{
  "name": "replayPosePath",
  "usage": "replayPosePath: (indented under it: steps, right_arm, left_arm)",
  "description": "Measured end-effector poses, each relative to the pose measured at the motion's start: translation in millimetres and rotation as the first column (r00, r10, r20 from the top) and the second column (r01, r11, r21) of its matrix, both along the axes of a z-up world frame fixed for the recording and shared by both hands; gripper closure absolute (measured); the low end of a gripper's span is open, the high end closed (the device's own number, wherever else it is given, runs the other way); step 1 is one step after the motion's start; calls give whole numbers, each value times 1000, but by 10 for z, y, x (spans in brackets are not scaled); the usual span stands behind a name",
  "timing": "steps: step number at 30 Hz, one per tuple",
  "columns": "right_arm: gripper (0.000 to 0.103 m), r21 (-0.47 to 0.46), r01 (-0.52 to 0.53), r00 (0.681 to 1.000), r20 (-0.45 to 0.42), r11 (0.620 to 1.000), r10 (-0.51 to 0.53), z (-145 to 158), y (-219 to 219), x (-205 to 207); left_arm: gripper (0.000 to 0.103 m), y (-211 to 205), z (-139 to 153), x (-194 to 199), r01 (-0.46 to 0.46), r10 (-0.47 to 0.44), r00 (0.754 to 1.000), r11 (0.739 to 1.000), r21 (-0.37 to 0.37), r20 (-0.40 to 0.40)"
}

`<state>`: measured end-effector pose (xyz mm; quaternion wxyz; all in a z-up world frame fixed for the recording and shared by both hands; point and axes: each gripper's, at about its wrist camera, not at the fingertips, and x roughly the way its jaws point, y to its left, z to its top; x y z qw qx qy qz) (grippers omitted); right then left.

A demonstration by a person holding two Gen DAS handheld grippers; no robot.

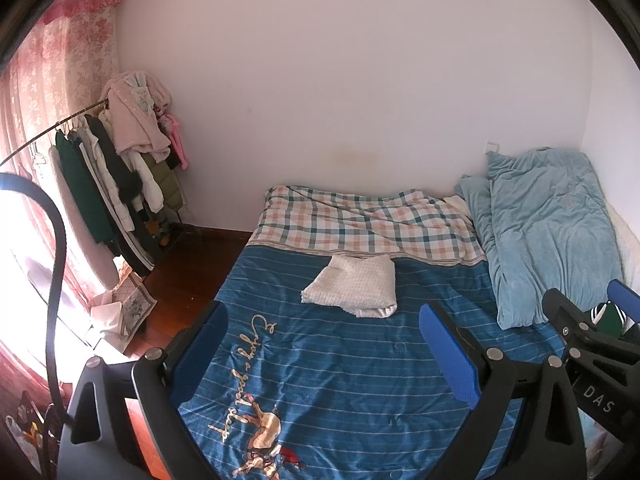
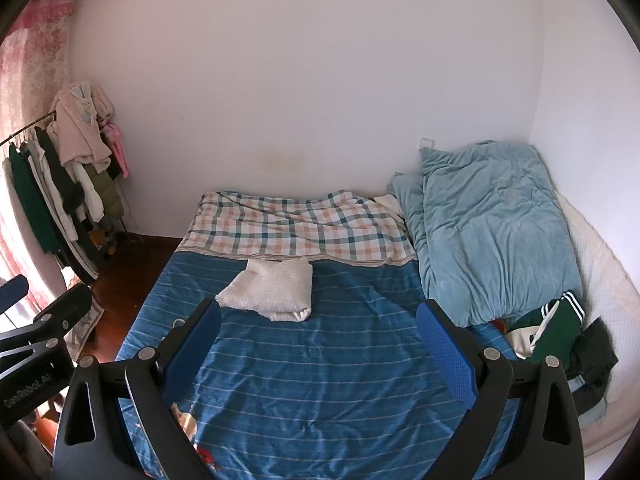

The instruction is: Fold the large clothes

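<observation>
A folded white garment [image 1: 354,288] lies on the blue striped bed cover [image 1: 360,360], just in front of the plaid section; it also shows in the right wrist view [image 2: 272,290]. A pile of unfolded clothes, green with white stripes and black [image 2: 560,332], lies at the bed's right side below the light blue quilt. My left gripper [image 1: 324,340] is open and empty, held above the cover short of the folded garment. My right gripper [image 2: 320,340] is open and empty too, hovering over the cover; the pile is to its right.
A light blue quilt [image 2: 492,232] lies rolled along the bed's right side by the wall. A plaid cover [image 2: 296,228] spans the far end. A clothes rack [image 1: 104,184] with hanging coats stands left on the wooden floor [image 1: 188,272]. A black cable [image 1: 56,280] hangs left.
</observation>
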<state>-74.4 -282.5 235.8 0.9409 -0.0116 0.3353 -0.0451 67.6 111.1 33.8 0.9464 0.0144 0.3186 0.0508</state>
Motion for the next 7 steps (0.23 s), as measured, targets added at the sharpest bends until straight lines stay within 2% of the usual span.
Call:
replayPosePath:
  steps: [7]
  right_arm:
    - [4, -3, 6, 1000, 2, 1000, -6, -16, -4, -32]
  left_arm:
    - [5, 8, 2, 2, 6, -6, 1000, 1000, 0, -2]
